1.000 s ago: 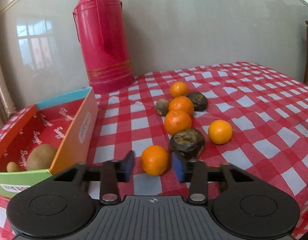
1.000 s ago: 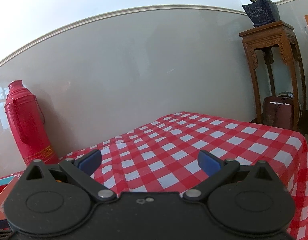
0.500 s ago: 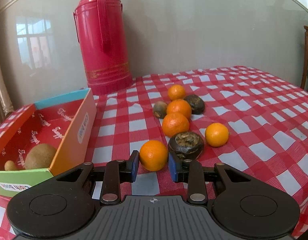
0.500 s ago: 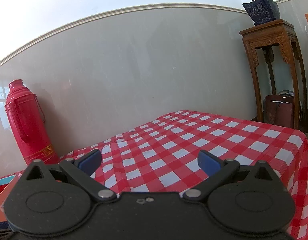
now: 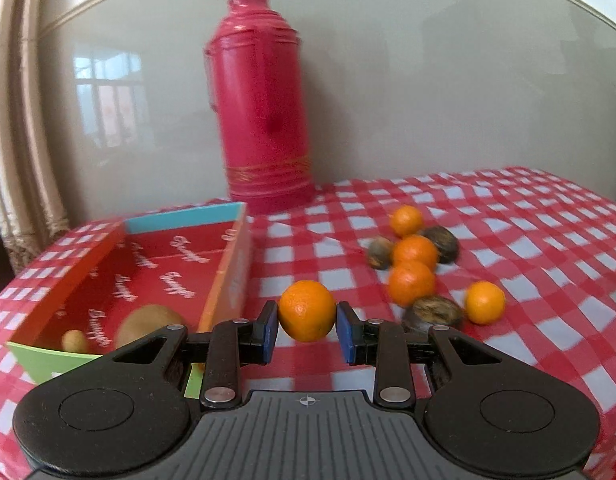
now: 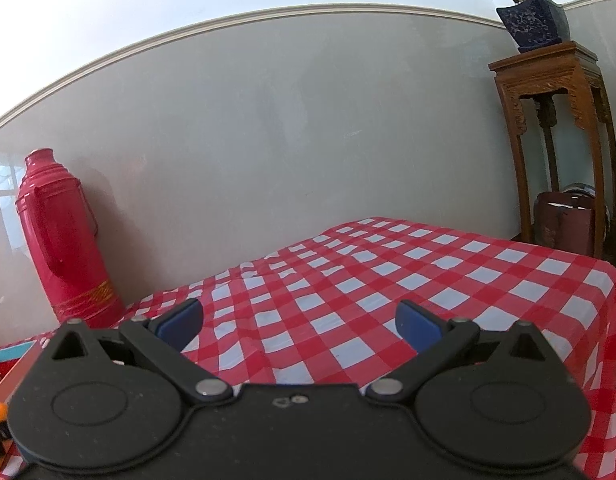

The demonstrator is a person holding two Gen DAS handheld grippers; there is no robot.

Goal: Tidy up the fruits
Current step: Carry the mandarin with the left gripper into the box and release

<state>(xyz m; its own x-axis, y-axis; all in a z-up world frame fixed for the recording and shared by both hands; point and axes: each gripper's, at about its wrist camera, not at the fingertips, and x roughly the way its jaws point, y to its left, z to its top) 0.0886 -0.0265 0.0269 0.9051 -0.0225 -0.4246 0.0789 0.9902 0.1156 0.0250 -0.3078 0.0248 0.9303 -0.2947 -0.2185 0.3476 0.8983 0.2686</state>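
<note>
My left gripper (image 5: pixel 307 328) is shut on an orange (image 5: pixel 306 310) and holds it above the checked tablecloth, just right of the colourful cardboard box (image 5: pixel 228 264). The box holds a brown kiwi (image 5: pixel 148 326) and a small pale fruit (image 5: pixel 74 340). Several more oranges (image 5: pixel 411 283) and dark fruits (image 5: pixel 432 311) lie in a cluster on the cloth to the right. My right gripper (image 6: pixel 300 324) is open and empty above bare cloth.
A tall red thermos (image 5: pixel 264 112) stands against the wall behind the box; it also shows in the right wrist view (image 6: pixel 64 236). A wooden stand (image 6: pixel 563 140) with a potted plant (image 6: pixel 527 12) is past the table's far right corner (image 6: pixel 603 268).
My left gripper closed on the nearest orange, lifted it off the cloth and swung left toward the box. The right gripper has hardly moved.
</note>
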